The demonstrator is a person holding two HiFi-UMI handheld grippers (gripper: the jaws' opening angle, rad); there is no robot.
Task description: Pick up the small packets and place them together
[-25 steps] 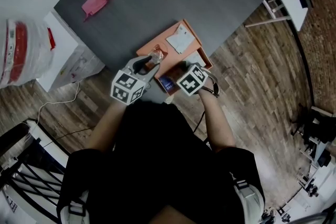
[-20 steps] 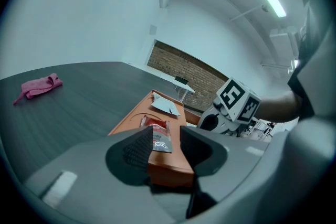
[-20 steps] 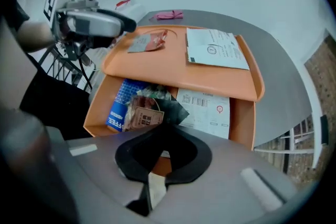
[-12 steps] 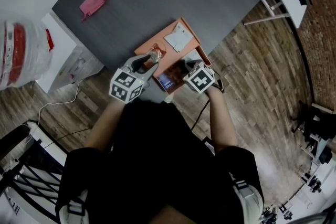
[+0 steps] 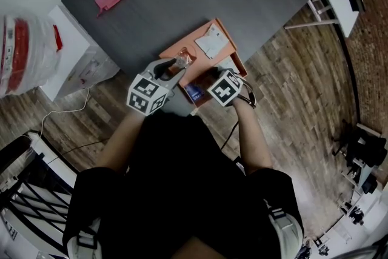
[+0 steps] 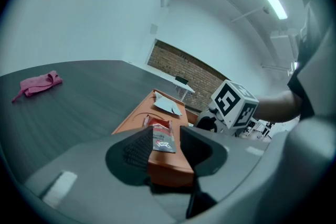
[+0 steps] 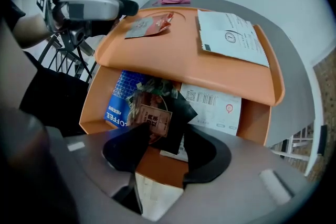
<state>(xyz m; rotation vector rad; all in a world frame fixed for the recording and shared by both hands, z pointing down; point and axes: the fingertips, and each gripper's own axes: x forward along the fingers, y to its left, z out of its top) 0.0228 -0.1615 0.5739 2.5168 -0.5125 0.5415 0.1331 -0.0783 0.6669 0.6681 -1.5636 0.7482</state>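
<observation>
Right tool [image 7: 164,136], jaws having just been opening, is standing wide over a dark packet [image 7: 152,113] in the orange tray's [image 7: 184,68] lower level; left tool [image 6: 166,131] is gaping around a red packet [image 6: 163,140] on its upper level; farther, a pink cloth [image 6: 39,84] is lying

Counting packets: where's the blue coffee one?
Right gripper view: the blue coffee packet lies left in the lower orange tray, partly under the dark packet.
</observation>
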